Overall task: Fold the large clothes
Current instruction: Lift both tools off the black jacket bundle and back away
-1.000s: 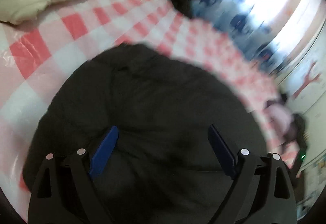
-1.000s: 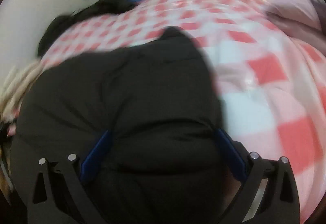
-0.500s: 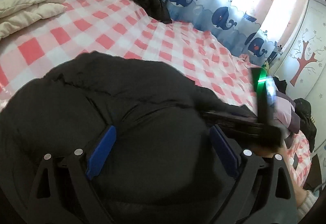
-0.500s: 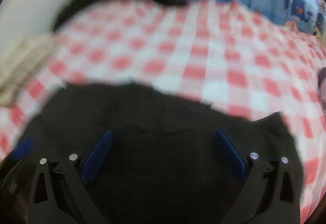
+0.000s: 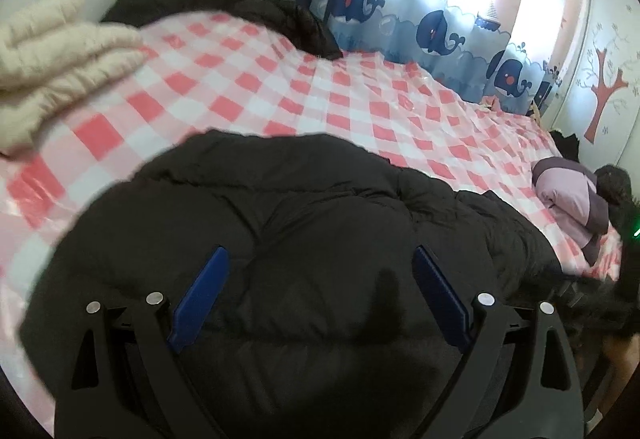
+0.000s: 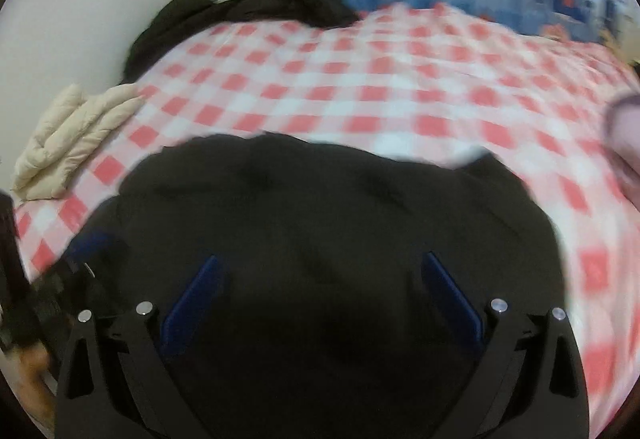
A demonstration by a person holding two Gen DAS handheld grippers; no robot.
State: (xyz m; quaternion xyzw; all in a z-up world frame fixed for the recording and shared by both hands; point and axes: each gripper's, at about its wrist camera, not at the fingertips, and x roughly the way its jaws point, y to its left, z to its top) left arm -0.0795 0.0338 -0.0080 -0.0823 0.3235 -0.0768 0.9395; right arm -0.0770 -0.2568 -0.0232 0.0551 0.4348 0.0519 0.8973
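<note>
Jacket [image 5: 304, 223] on bed [image 5: 280, 95] — centre

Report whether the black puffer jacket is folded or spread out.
Folded, roughly: the black puffer jacket sits as a compact rounded bundle on the checked sheet, no sleeves trailing. Both open grippers hover over it.

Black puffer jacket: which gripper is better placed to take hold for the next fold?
Hard to separate. Left gripper and right gripper both hang open over the black puffer jacket. Slight lean left: its view is sharp, the right's blurred.
</note>
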